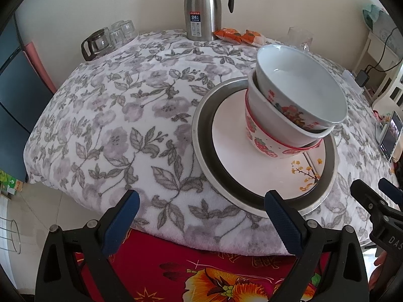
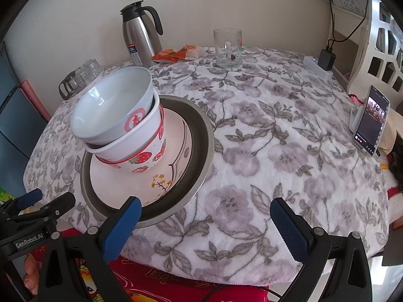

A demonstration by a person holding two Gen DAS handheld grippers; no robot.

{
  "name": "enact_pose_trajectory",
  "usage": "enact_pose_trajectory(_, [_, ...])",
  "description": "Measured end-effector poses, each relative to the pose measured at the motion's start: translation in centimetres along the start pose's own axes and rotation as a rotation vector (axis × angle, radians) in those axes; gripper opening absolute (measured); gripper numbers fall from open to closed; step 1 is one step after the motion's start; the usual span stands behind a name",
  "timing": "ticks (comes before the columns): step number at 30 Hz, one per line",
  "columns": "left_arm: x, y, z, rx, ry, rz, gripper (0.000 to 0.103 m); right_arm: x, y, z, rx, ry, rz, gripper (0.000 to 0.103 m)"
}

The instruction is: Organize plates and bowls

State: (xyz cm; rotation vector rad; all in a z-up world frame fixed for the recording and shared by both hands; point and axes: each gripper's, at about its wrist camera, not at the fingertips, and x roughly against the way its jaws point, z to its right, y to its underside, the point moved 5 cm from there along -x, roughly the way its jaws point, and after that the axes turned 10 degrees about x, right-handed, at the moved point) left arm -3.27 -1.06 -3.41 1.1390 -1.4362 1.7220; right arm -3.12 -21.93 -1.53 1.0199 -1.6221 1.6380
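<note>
A metal plate [image 1: 201,115] [image 2: 204,136] lies on the floral cloth near the table's front edge. A white plate with yellow flowers [image 1: 231,156] [image 2: 110,178] lies in it. On that stand three nested bowls: a strawberry bowl [image 1: 259,141] [image 2: 148,158] at the bottom, a plain white bowl [image 1: 277,123] [image 2: 136,138] in it, and a tilted white bowl with a red print [image 1: 297,88] [image 2: 110,105] on top. My left gripper [image 1: 201,206] is open and empty at the front edge, left of the stack. My right gripper [image 2: 205,211] is open and empty, right of the stack.
A steel thermos jug [image 1: 202,10] [image 2: 141,35] and orange snack packets [image 1: 239,35] [image 2: 176,52] stand at the back. Glass cups and a glass pot [image 1: 108,37] are back left. A glass mug [image 2: 228,47] is back centre. A phone [image 2: 372,120] leans at the right edge.
</note>
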Motion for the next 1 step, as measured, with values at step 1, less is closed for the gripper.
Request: enact_pose_trajectory(1, [-0.03, 0.00, 0.02, -0.001, 0.000, -0.001, 0.099, -0.02, 0.10, 0.02, 0.000, 0.000, -0.002, 0.103])
